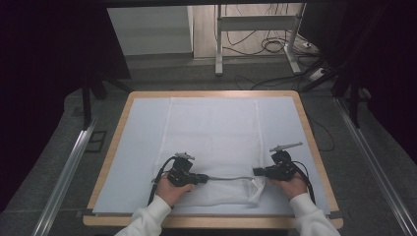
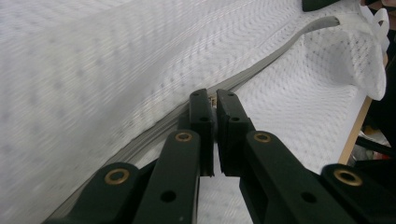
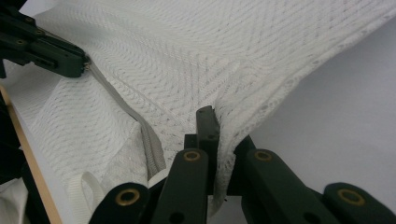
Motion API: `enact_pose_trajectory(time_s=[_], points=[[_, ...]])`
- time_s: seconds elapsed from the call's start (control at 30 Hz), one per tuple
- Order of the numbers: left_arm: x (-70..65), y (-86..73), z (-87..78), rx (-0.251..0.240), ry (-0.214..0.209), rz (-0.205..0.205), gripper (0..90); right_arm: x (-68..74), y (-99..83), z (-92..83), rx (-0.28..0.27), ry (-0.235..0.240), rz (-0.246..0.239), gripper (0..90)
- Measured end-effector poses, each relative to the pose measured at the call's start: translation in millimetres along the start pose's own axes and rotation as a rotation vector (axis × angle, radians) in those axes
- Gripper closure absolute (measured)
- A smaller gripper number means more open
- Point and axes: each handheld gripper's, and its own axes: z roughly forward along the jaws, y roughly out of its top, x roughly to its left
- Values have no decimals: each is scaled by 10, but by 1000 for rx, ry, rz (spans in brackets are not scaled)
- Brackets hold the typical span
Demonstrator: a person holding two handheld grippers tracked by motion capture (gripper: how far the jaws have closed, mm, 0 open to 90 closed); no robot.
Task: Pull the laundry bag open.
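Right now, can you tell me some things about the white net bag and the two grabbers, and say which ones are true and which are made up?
1. The white mesh bag lies on a table with a wooden rim. True.
2. The left gripper is closed at the grey zipper. True.
3. The right gripper hangs open above the bag. False: it is shut on the mesh fabric at the bag's edge.
4. The zipper is bright red. False: it is grey.
5. The bag has a white loop near its corner. True.
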Motion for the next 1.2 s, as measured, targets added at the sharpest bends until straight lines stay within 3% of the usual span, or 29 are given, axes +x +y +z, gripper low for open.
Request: enact_pose_trajectory(time_s=[0.1, 0.17, 0.37, 1.2], points=[[53, -28, -46, -1, 43, -1, 873, -9, -2, -11, 6, -35, -9, 879], [98, -48, -71, -5, 22, -24, 873, -47, -11, -31, -6, -25, 7, 879], [114, -61, -101, 0, 30, -13, 872, -46, -22, -38, -4, -23, 8, 879], [323, -215, -341, -25, 57, -70, 872, -35, -23, -38, -9, -9, 9, 878]])
